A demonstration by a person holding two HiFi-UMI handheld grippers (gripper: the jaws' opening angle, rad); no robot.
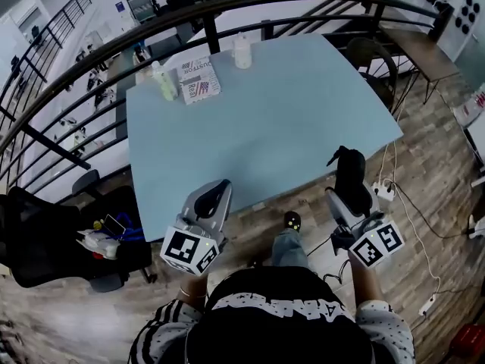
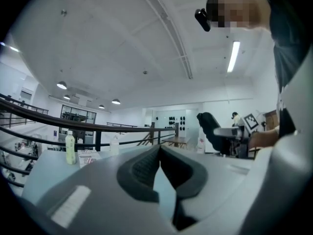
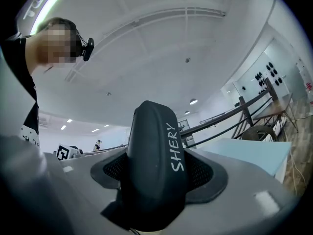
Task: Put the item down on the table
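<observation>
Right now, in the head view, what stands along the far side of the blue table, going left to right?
green bottle → printed packet → translucent white bottle

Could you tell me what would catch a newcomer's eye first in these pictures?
The black case marked SHERY stands out first, clamped in the right gripper just off the table's near edge. Next comes the wide pale blue table, with a green bottle, a box and a clear bottle along its far edge. The left gripper is shut and empty.
</observation>
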